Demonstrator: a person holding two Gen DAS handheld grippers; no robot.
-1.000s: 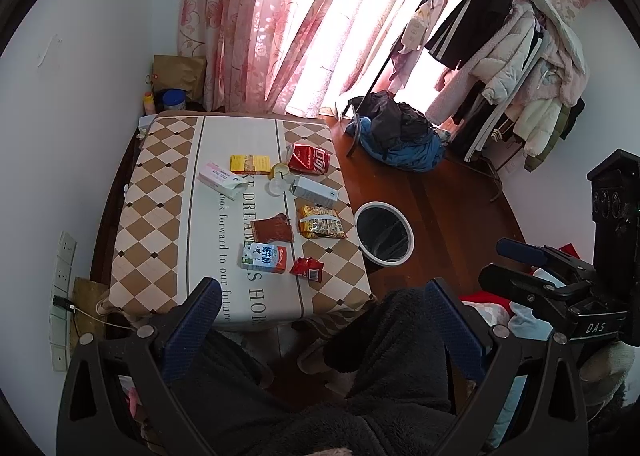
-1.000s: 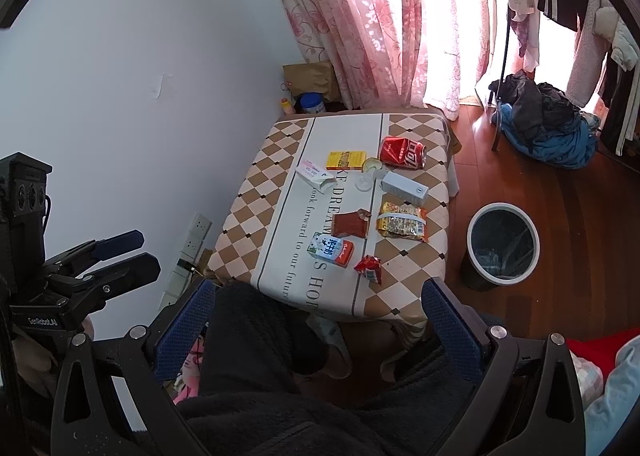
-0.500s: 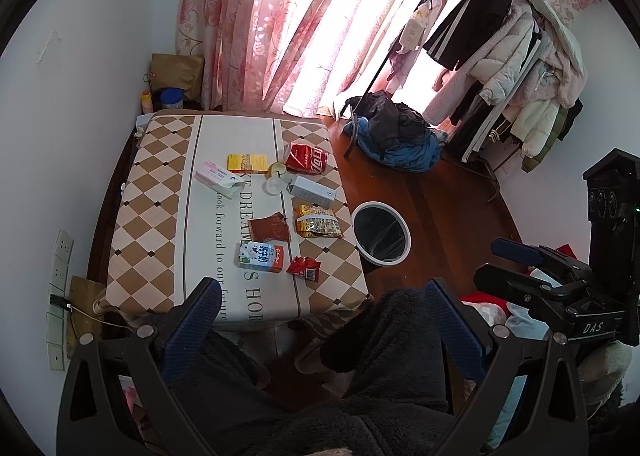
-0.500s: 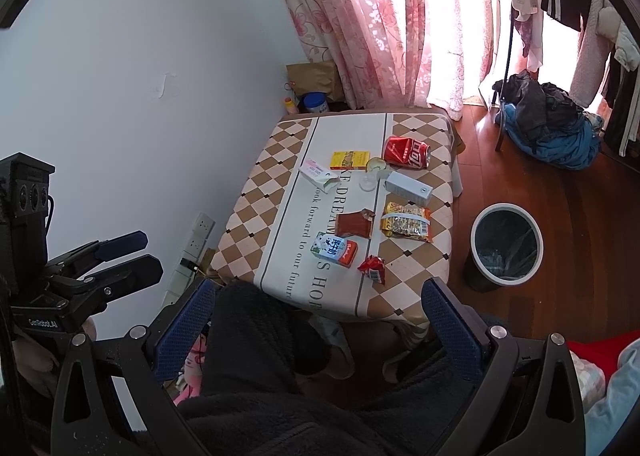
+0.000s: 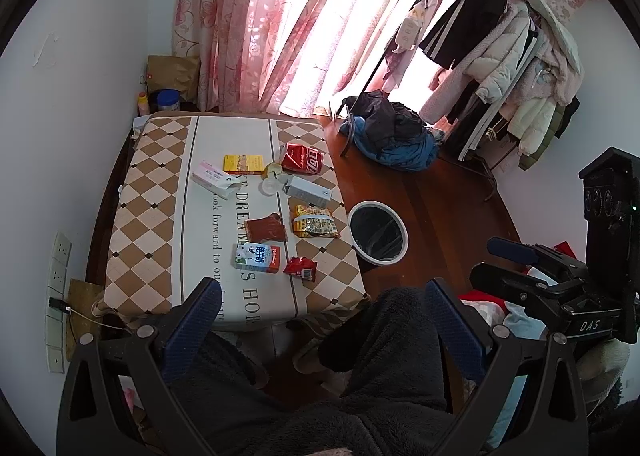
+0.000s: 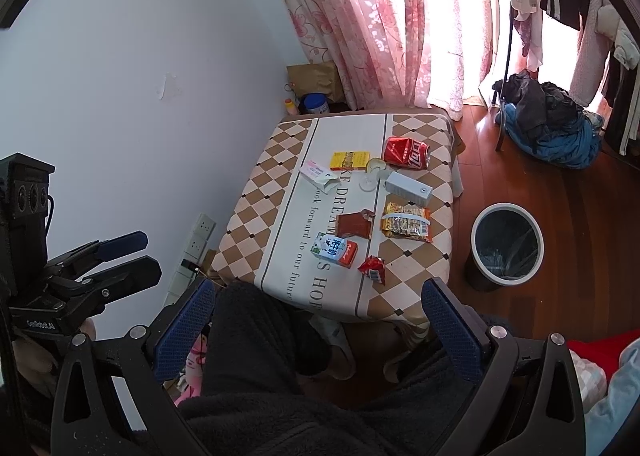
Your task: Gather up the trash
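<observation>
We've drifted slightly closer, nothing collected yet: the milk carton [image 5: 257, 257], red wrapper [image 5: 301, 267] and crushed cola can [image 5: 303, 159] still litter the table [image 5: 148, 224], bin [image 5: 378, 232] just beside. Left gripper [image 5: 320, 320] and right gripper [image 6: 316, 320] hover high, jaws wide, empty.

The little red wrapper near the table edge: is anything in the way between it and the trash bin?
Nothing visible blocks it. The little red wrapper lies near the table's corner, and the trash bin stands open on the floor just past that edge.
</observation>
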